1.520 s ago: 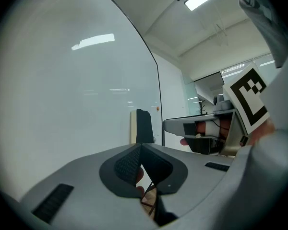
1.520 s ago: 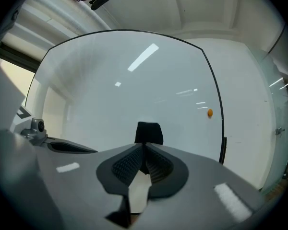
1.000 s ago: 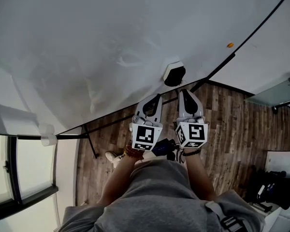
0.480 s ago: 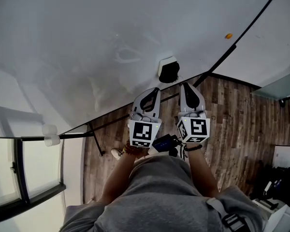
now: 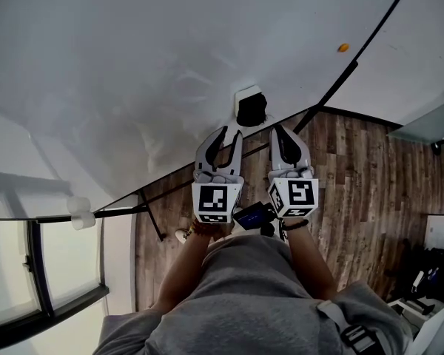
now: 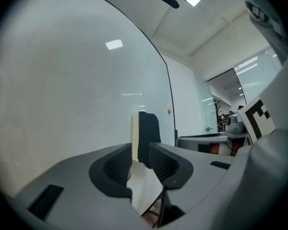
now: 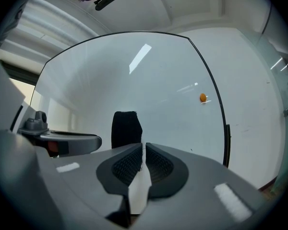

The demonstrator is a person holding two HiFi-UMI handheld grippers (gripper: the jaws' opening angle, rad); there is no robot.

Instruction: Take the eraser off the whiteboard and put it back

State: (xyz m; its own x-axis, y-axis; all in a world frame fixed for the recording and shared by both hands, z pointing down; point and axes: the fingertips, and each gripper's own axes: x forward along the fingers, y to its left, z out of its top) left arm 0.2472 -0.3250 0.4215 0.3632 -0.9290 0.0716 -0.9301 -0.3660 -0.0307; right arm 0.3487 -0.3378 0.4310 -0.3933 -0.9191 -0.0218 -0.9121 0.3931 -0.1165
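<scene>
L gripper (image 5: 223, 133) jaws opening w/ nothing btwn them, R gripper (image 5: 278, 130) pinched closed, eraser (image 5: 250, 109) on whiteboard (image 5: 133, 65) just ahead.

Whiteboard (image 5: 133, 65): filled the head view from 9 to 1 o'clock.
Eraser (image 5: 250, 108): sat on the whiteboard, near its lower edge.
Small dot (image 5: 343, 48): sat on the whiteboard at 2 o'clock from the eraser, well apart.
Floor (image 5: 355, 176): lay below the whiteboard, at 4 o'clock.
Stand leg (image 5: 152, 217): stood on the floor, at 7 o'clock from the eraser.
</scene>
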